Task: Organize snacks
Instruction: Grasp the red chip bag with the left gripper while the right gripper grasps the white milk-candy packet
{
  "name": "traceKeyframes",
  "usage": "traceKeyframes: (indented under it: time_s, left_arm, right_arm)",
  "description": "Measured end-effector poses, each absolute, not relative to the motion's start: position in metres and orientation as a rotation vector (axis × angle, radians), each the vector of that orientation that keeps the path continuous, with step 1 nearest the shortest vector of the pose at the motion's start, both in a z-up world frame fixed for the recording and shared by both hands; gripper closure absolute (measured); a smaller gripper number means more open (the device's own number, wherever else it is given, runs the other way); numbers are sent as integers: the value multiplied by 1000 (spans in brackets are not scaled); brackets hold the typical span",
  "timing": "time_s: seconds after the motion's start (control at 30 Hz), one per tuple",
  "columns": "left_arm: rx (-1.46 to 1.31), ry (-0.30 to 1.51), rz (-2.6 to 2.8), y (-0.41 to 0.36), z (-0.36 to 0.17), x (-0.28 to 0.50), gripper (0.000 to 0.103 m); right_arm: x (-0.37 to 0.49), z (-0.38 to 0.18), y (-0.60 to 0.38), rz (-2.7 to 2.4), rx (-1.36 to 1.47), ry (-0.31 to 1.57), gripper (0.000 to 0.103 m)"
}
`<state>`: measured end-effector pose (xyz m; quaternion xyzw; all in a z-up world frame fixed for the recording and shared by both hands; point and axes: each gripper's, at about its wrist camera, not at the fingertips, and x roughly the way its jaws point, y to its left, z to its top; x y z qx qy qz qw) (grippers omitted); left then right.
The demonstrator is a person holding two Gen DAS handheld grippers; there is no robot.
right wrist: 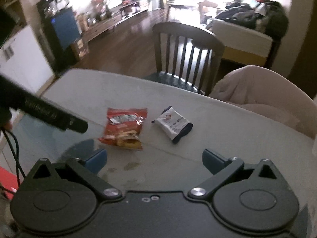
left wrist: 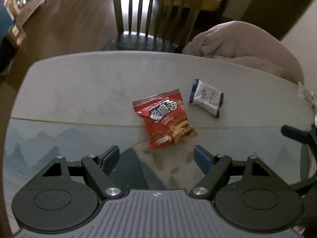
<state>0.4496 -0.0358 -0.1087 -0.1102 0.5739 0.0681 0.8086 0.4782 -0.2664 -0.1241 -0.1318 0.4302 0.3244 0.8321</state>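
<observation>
Left gripper (left wrist: pixel 156 155) spread wide with nothing between its blue pads, poised over the pale table (left wrist: pixel 79 91) just short of the red snack bag (left wrist: pixel 165 119), which lies flat across the table's seam. Right gripper (right wrist: pixel 154 159) likewise wide open and empty, the red snack bag (right wrist: pixel 123 128) and white snack packet (right wrist: pixel 174 125) ahead of it. White snack packet (left wrist: pixel 207 98) near the red bag's right, apart from it; wooden chair (left wrist: pixel 156 17) beyond the far edge.
</observation>
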Motion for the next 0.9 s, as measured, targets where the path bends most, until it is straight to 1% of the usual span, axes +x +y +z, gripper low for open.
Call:
traceKeyframes:
  time_s: [0.13,0.37,0.6,0.8,0.9]
  left_arm:
    - [-274,1256,154,-37,-133,479,21]
    - [-424,1310,228,-29,-175,509,21]
    - [-411,1313,295,-37,-196,526,21]
    - [-407,1332,327,-34,-210,533,21]
    - [-402,1324,335,-32,-212,533,14]
  right_arm:
    - [503,-149,-255,723,-356,921,3]
    - [533,-178,-240,809,-479,896,3]
    - [561,-208,-222,877,-586,903,4]
    - [577,-217,-213,911,-575,897,5]
    - [581,-219,-206,921,-587,878,6]
